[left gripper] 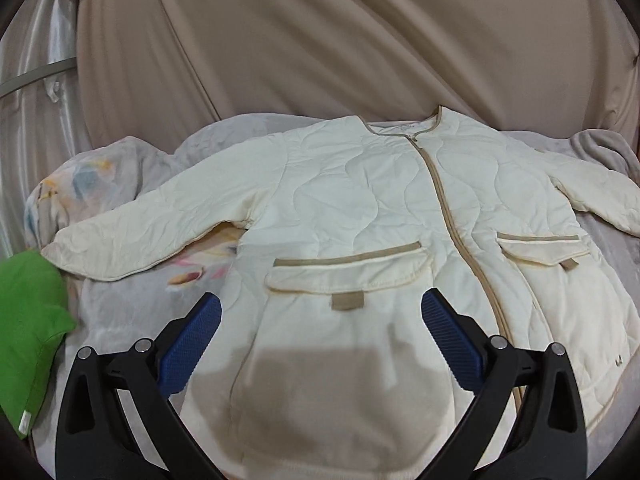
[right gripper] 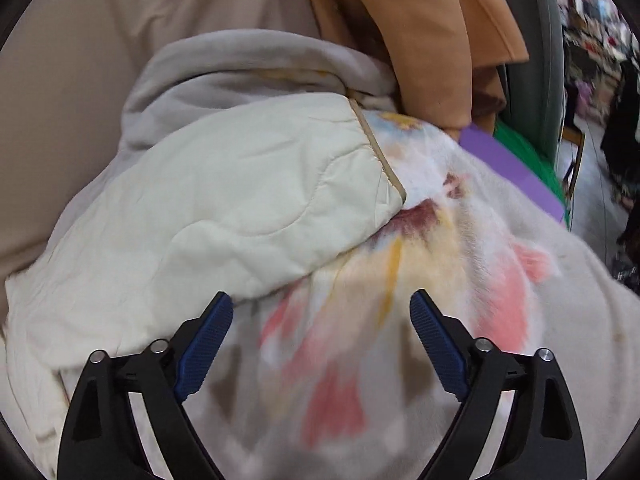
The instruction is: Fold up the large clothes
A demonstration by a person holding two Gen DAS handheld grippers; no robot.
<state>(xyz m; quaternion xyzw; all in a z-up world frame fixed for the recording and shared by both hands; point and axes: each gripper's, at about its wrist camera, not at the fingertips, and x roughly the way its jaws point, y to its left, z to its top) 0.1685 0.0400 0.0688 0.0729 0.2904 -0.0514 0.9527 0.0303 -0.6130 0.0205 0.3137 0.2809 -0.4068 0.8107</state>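
Observation:
A cream quilted jacket (left gripper: 360, 208) with tan zip and pocket trim lies face up and spread flat on a blanket-covered surface, both sleeves out to the sides. My left gripper (left gripper: 320, 304) hovers open above the jacket's lower front, just below its left pocket flap, holding nothing. In the right wrist view one jacket sleeve (right gripper: 224, 216) with a tan cuff lies across the patterned blanket (right gripper: 420, 280). My right gripper (right gripper: 322, 304) is open over the blanket just below the sleeve, its left fingertip near the sleeve's edge, nothing between the pads.
A green cushion (left gripper: 28, 328) sits at the left edge of the surface. Beige drapes (left gripper: 340, 40) hang behind. An orange cloth (right gripper: 432, 32) hangs at the back right, with a purple mat (right gripper: 516, 168) and a cluttered room beyond.

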